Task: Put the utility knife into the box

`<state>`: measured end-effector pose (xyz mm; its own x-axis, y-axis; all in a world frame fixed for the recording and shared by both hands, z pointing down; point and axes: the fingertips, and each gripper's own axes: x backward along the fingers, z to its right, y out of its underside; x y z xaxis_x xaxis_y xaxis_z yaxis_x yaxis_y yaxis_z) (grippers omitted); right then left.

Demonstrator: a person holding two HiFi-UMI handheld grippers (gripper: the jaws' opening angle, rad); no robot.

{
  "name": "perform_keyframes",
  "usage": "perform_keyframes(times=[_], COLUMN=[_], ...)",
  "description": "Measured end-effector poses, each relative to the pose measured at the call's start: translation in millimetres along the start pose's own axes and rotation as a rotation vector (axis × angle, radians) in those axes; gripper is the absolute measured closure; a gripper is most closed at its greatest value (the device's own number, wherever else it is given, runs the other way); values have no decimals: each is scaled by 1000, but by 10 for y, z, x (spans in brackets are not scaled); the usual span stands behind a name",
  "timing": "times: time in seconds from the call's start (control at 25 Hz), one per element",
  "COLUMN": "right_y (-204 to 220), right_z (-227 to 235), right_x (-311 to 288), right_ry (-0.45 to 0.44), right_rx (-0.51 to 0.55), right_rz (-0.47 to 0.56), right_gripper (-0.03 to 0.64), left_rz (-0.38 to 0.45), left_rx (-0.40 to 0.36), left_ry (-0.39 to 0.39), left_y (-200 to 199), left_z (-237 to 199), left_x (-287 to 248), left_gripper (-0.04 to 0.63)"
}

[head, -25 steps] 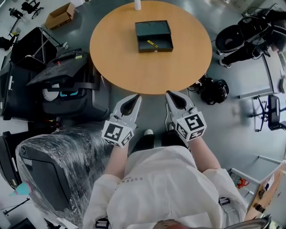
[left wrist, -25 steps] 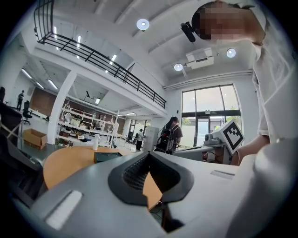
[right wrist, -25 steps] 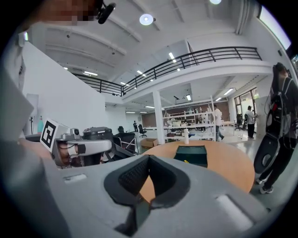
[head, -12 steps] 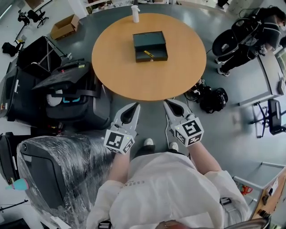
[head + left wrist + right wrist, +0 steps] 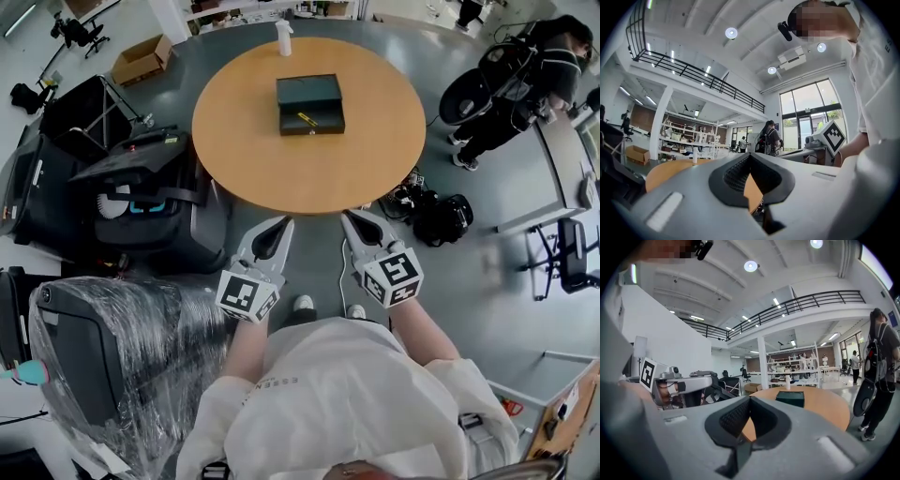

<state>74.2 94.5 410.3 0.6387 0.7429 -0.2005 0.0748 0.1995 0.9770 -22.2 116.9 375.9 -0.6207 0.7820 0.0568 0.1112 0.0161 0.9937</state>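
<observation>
- The utility knife (image 5: 307, 119) shows as a small yellow sliver inside the open black box (image 5: 309, 90). The box sits on the far half of the round table (image 5: 281, 164), with a white bottle (image 5: 284, 37) at the table's far edge beyond it.
- Our left gripper (image 5: 280, 223) has its jaws brought together at the tips, and only the table edge shows through the gap behind them.
- Our right gripper (image 5: 349, 217) is likewise closed and empty. Its own view looks over the table at the box from well back.
- Over the last second the table and box have slid toward the far side of the head view. Bare floor now lies between the table's near edge and our grippers, so we seem to be stepping back.
- Both grippers have stayed low, side by side and close to the body throughout.
- We judge the knife is already placed and the task is done. Nothing seems left but to stand clear of the table.
</observation>
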Motion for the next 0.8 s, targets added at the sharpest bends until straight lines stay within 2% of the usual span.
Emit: perform_keyframes(times=[0.32,0.64,0.8], right_y=[0,33,120], right_z=[85,62,58], right_x=[202,66,49], right_ry=[14,36,36], right_rx=[5,15,7], right_rz=[2,-9,-53], right_gripper=[624,624,624], left_rz=[-13,-7,-8], left_rx=[-17,-14,-6], left_ry=[-3,-2,-4], left_y=[-62,0,22], left_z=[183,9,13], left_x=[-37,-18,-9], left_gripper=[578,578,578])
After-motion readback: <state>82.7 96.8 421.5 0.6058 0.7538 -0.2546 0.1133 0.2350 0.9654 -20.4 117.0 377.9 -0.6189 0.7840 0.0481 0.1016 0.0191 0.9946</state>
